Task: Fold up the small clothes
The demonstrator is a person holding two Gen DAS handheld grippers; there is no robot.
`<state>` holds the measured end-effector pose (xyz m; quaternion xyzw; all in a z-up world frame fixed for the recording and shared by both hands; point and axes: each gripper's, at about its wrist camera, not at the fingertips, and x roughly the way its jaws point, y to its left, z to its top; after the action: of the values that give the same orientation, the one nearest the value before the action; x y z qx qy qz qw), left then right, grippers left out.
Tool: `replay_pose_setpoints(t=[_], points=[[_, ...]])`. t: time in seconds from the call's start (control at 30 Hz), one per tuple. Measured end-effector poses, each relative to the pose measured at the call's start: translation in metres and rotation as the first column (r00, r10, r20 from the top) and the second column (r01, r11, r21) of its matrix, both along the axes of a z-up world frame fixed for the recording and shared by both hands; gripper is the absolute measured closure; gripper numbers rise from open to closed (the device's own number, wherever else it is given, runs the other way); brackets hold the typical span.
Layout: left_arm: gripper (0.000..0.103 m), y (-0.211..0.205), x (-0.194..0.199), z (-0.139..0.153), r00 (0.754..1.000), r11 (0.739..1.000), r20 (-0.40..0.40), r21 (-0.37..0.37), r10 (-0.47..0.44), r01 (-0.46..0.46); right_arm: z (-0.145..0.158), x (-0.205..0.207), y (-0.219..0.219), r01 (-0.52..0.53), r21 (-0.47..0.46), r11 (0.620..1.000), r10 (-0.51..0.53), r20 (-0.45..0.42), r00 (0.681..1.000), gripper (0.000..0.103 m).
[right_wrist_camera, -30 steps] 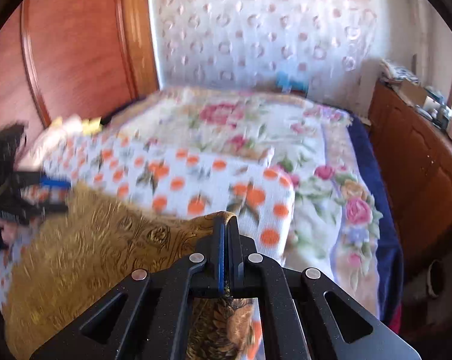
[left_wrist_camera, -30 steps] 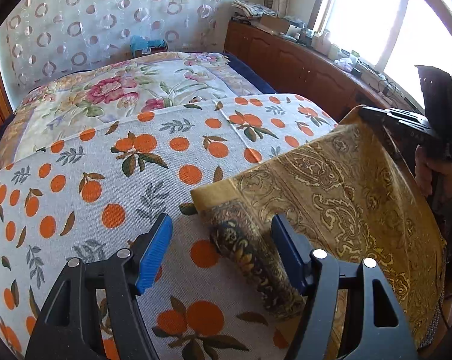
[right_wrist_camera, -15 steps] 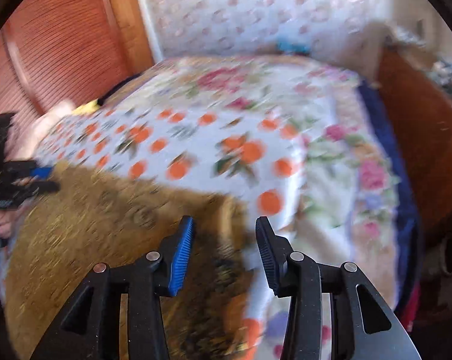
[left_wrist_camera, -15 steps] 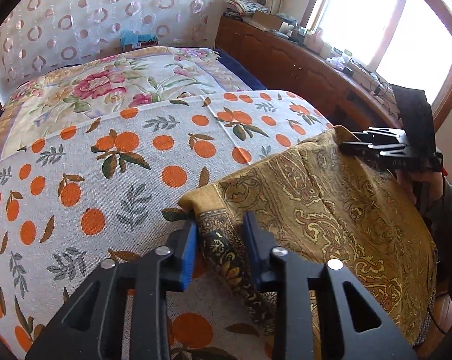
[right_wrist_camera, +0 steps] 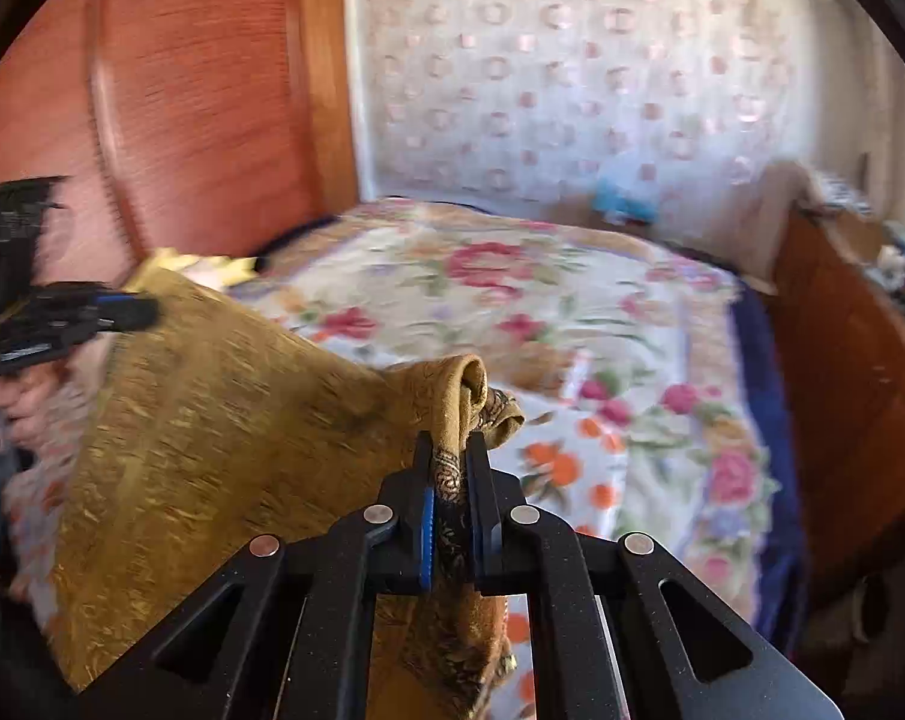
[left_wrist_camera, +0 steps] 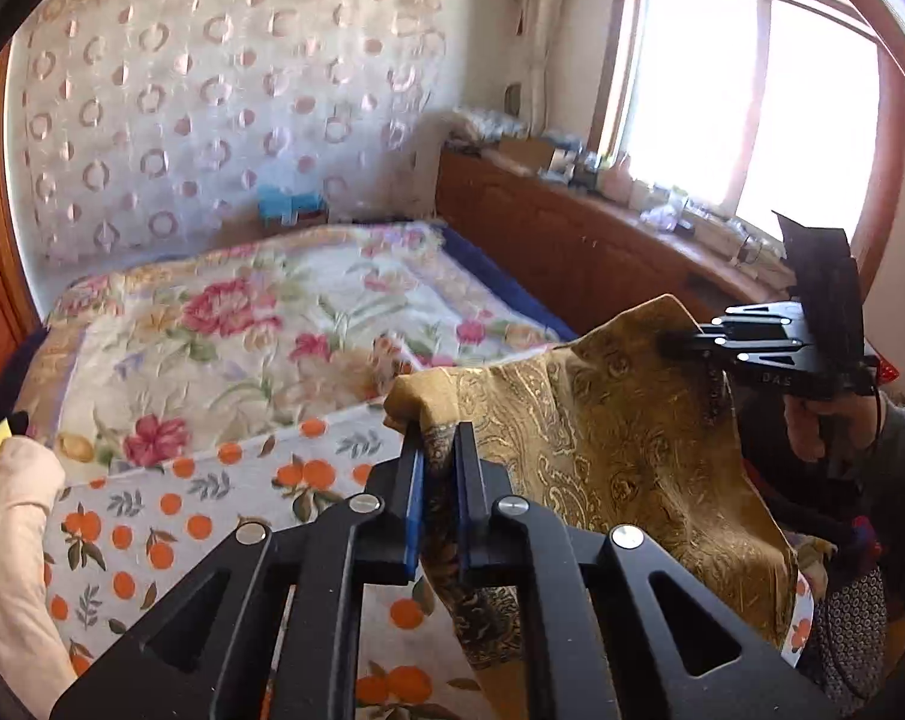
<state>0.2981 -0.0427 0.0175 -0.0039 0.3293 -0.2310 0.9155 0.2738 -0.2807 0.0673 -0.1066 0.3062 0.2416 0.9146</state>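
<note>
Left wrist view: your left gripper (left_wrist_camera: 439, 450) has its jaws closing, pinching a bunched corner of the gold paisley cloth (left_wrist_camera: 608, 456). Cloth hangs clear above the orange-print sheet (left_wrist_camera: 170, 516), stretched across to your right gripper (left_wrist_camera: 671, 343), seen side-on w/ fabric caught at its tips. Your hand (left_wrist_camera: 824, 426) grips that tool's handle.

Right wrist view: right gripper (right_wrist_camera: 452, 450) jaws also closing, w/ a rolled corner of the cloth (right_wrist_camera: 212, 420) pressed between the pads. Left gripper (right_wrist_camera: 134, 311) visible at far left, blurred, on the opposite corner. Floral bedspread (right_wrist_camera: 512, 288) lies beyond; wooden headboard (right_wrist_camera: 200, 90) behind.
</note>
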Motion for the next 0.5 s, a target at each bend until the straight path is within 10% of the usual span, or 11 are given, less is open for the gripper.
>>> replay_pose_setpoints(t=[0.17,0.5], points=[[0.042,0.012,-0.014,-0.036,0.996,0.998,-0.085,0.060,-0.011,0.016,-0.025,0.005,-0.006,0.096,-0.052,0.994,-0.101,-0.100,0.990,0.064],[0.037,0.012,-0.104,-0.088,0.977,0.997,-0.203,0.033,-0.063,0.071,-0.070,-0.119,-0.047,0.136,-0.023,0.990,-0.138,-0.202,0.970,0.046]])
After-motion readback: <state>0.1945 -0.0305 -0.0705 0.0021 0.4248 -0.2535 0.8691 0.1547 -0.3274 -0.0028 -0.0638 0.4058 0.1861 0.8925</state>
